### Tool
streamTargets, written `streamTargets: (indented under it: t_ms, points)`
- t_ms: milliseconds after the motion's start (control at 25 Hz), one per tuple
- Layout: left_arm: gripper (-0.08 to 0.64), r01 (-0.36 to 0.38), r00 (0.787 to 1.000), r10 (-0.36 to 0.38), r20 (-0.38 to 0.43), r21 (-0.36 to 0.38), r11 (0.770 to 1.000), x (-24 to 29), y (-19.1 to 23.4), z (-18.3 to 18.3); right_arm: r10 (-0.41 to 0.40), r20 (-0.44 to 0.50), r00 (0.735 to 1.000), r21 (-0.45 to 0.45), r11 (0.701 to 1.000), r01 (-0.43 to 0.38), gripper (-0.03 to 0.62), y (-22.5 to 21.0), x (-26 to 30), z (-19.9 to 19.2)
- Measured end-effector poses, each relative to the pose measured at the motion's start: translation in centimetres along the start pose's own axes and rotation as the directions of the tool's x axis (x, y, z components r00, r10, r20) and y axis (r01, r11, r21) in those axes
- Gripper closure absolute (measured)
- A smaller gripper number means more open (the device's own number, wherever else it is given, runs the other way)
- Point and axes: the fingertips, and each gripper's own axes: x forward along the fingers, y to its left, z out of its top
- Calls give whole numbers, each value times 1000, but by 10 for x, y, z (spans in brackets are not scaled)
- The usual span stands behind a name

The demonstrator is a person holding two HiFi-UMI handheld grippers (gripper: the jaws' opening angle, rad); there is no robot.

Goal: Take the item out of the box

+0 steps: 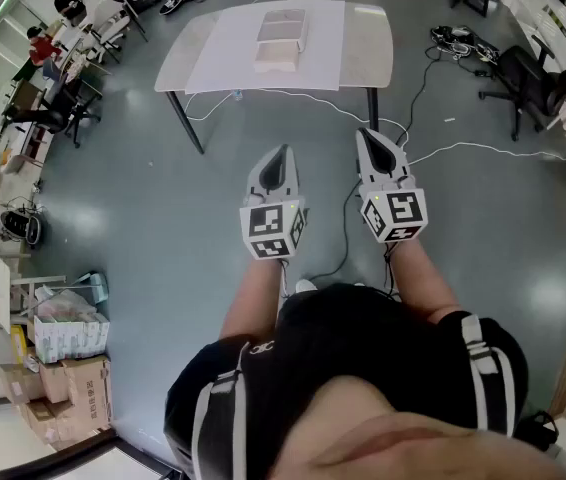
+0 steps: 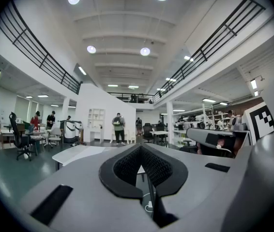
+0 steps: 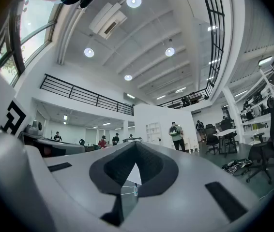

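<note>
A pale, shallow box [image 1: 281, 40] lies on a white sheet on the table [image 1: 363, 58] at the far end of the head view. The item inside it cannot be made out from here. My left gripper [image 1: 275, 158] and right gripper [image 1: 371, 138] hang side by side over the grey floor, well short of the table, both pointing at it. Both are shut with nothing between their pads. In the left gripper view the left gripper [image 2: 141, 149] shows its dark pads meeting, and a table corner [image 2: 79, 153] lies beyond. The right gripper [image 3: 136, 146] looks the same in its own view.
Cables [image 1: 463, 148] trail over the floor from the table toward my feet. A black office chair [image 1: 533, 78] stands at the right, cardboard boxes [image 1: 63, 368] at the lower left. People sit at desks [image 1: 53, 48] at the far left, and a person [image 2: 119, 128] stands in the distance.
</note>
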Motion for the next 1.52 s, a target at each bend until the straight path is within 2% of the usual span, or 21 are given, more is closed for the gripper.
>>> streamTargets:
  t_ms: [280,600,1000,1280,1520]
  points:
    - [548,0,1000,0,10,-8,1000,-5,15,1,-38,-1,999,-9,999,38,580,11,8,-1]
    - [548,-8,1000,8,29,-20,1000,-15,56,2,-57,16,998,-5,998,57,580,43,29,-4]
    - [548,52,998,-50,37,-28,998,-29,96,-10,-100,11,995,-15,995,100,578,90,42,-24]
    - [549,40,999,-39,25,-46,998,-29,125,-17,-104,-5,995,-29,994,104,578,104,65,-31]
    - [548,42,999,-41,17,-42,998,-6,142,-25,-94,-6,996,-39,995,94,580,101,94,-41]
